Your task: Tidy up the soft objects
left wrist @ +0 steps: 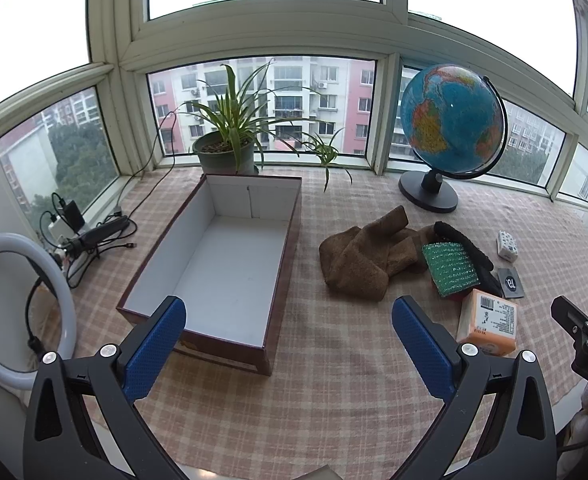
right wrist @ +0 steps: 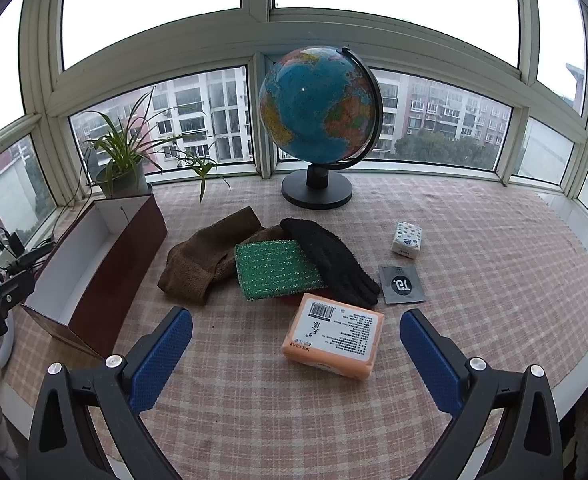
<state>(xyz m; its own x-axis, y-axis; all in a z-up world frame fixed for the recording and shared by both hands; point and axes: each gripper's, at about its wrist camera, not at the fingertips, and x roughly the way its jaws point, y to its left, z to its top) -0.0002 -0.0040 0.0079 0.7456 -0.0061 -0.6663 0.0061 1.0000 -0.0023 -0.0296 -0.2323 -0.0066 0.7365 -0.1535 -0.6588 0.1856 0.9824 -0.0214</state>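
Observation:
A brown towel (right wrist: 206, 260) lies crumpled on the checked cloth, with a green scrub sponge (right wrist: 278, 270) and a black glove (right wrist: 330, 260) on its right side. An orange tissue pack (right wrist: 334, 336) lies nearest my right gripper (right wrist: 296, 328), which is open and empty just above it. A small white tissue pack (right wrist: 407, 239) and a grey sachet (right wrist: 401, 284) lie further right. An empty brown box with a white inside (left wrist: 230, 264) stands left of the towel (left wrist: 358, 264). My left gripper (left wrist: 288, 320) is open and empty over the box's near right corner.
A globe (right wrist: 320, 120) stands at the back by the window. A potted plant (left wrist: 226, 148) stands behind the box. A ring light (left wrist: 22, 308) and a tangle of cables and chargers (left wrist: 86, 236) are at the far left. The right gripper's body shows in the left wrist view (left wrist: 586, 332).

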